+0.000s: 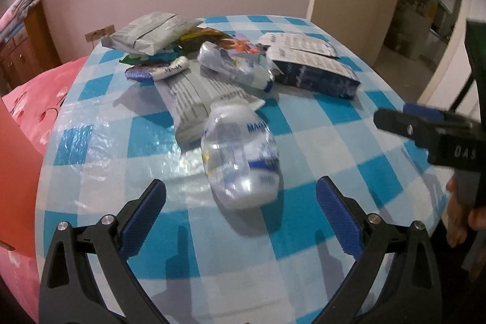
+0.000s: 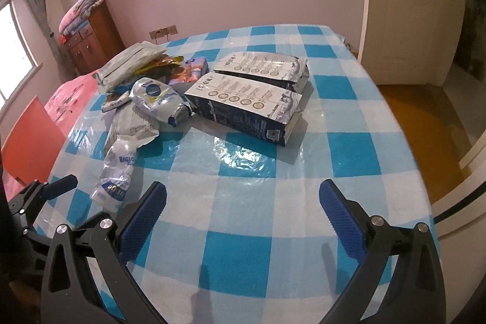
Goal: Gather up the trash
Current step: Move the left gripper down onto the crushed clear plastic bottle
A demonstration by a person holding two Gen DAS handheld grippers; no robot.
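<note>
So the crushed plastic bottle (image 1: 240, 160) lies on the checked bench (image 1: 319, 220), dead ahead at 12 o'clock of the left gripper (image 1: 241, 205), whose jaws stand wide apart and empty. Right gripper (image 2: 243, 208) is spread and empty too, with the bottle at its 10 o'clock. Looks light, crinkly and slippery; I'd pinch it across the flattened middle.
</note>
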